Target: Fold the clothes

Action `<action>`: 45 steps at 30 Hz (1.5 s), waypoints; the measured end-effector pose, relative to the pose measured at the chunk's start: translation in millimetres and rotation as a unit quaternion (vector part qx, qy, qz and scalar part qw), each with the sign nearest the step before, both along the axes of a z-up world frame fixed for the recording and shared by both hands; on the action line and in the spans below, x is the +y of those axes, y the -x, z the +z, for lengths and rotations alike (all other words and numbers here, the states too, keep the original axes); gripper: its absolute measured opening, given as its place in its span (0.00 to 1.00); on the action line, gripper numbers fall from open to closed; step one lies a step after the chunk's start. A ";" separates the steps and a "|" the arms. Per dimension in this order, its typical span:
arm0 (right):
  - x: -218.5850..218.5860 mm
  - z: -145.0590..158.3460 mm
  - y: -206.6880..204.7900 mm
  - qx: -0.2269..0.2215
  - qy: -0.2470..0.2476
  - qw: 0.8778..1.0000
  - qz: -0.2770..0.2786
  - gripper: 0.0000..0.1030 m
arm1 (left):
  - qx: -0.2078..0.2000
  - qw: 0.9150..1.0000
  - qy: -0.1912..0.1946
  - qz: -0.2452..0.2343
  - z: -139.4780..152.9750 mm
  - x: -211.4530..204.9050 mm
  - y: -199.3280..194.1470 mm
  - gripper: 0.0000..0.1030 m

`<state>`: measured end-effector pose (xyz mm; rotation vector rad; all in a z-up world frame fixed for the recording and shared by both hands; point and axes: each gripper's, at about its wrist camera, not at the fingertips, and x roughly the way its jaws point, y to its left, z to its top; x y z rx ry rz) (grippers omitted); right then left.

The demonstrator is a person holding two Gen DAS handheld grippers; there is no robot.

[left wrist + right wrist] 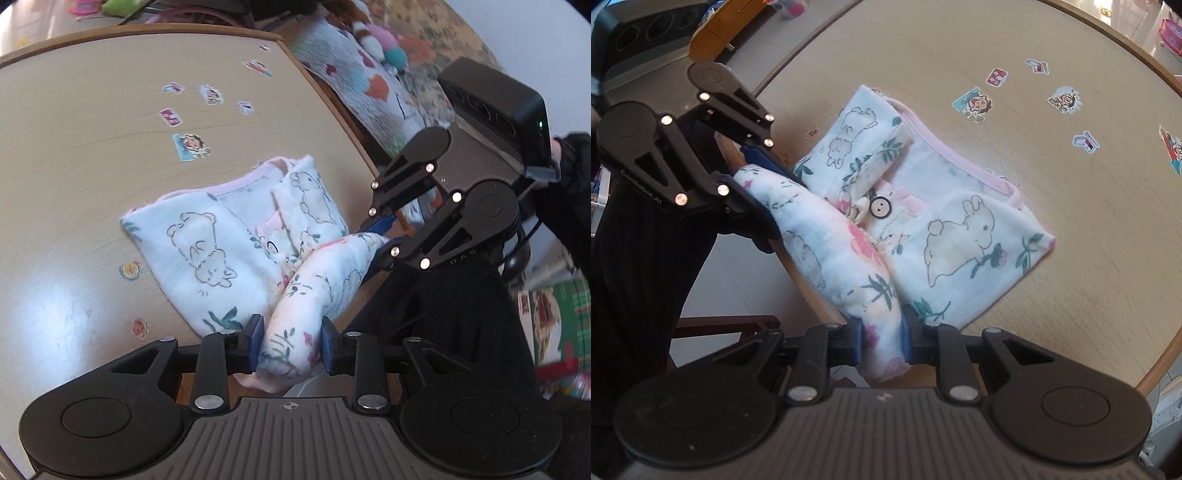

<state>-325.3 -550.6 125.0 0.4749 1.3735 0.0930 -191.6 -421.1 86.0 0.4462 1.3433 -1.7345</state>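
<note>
A white baby garment (207,251) printed with bunnies, pink-trimmed, lies folded on the beige table (74,147) near its edge. One bunched strip of it (325,280) rises off the edge, held at both ends. My left gripper (291,345) is shut on the near end, blue pads pressing the cloth. My right gripper (375,242) clamps the far end. In the right wrist view the garment (960,236) shows a dark-rimmed button (880,208). There my right gripper (882,343) pinches the strip (827,243), and my left gripper (757,184) grips its other end.
Cartoon stickers (190,146) dot the table top. The table's wooden rim (332,110) curves past the garment. Beyond it lie a patterned quilt (369,85) with plush toys and a black device (491,103). A person's black clothing (639,258) fills the left.
</note>
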 end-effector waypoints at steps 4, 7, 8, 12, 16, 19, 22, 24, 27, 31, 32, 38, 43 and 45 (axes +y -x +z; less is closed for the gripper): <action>1.5 2.5 3.5 -0.001 0.000 1.000 -0.012 0.21 | 0.008 0.998 -0.018 0.052 -4.8 10.1 -6.1 0.38; 5.2 9.8 11.4 -0.007 0.010 1.000 -0.026 0.25 | 0.015 0.997 -0.030 0.070 -6.3 11.5 -8.5 0.38; 6.4 12.8 14.5 -0.009 0.011 0.999 -0.033 0.27 | 0.015 0.997 -0.033 0.071 -7.2 9.9 -7.9 0.38; 7.8 26.2 24.9 -0.023 0.015 0.997 -0.069 0.29 | 0.014 0.996 -0.041 0.073 -8.6 5.8 -5.5 0.38; 4.1 26.9 27.5 -0.024 0.012 0.993 -0.117 0.30 | 0.015 0.996 -0.041 0.076 -7.7 7.6 -6.6 0.38; -6.6 9.9 27.0 -0.005 -0.002 0.984 -0.177 0.30 | 0.009 0.996 -0.038 0.077 -6.1 10.3 -5.8 0.39; -14.0 -2.2 30.6 0.005 -0.017 0.978 -0.208 0.32 | -0.001 0.996 -0.032 0.080 -2.0 15.6 -4.9 0.40; -17.5 -8.7 31.4 0.008 -0.025 0.976 -0.218 0.32 | -0.010 0.996 -0.026 0.089 2.3 23.3 -5.3 0.41; -20.2 -12.2 31.8 0.012 -0.029 0.975 -0.219 0.32 | -0.022 0.994 -0.023 0.107 6.0 39.8 -11.3 0.42; -19.9 -13.0 28.1 0.018 -0.028 0.977 -0.212 0.32 | -0.056 0.989 -0.009 0.135 14.2 69.4 -22.5 0.42; -18.7 -13.9 26.1 0.020 -0.027 0.977 -0.209 0.32 | -0.054 0.988 0.006 0.141 19.4 77.4 -24.4 0.42; -17.2 -14.0 21.3 0.027 -0.025 0.979 -0.201 0.32 | 0.017 0.986 0.092 0.136 55.0 95.4 -10.6 0.43; -10.6 -14.4 17.7 0.025 -0.020 0.979 -0.203 0.32 | -0.018 0.987 0.098 0.127 59.2 75.7 19.2 0.44; -7.7 -14.1 17.3 0.024 -0.017 0.979 -0.204 0.32 | -0.028 0.985 0.084 0.150 50.6 64.5 23.6 0.44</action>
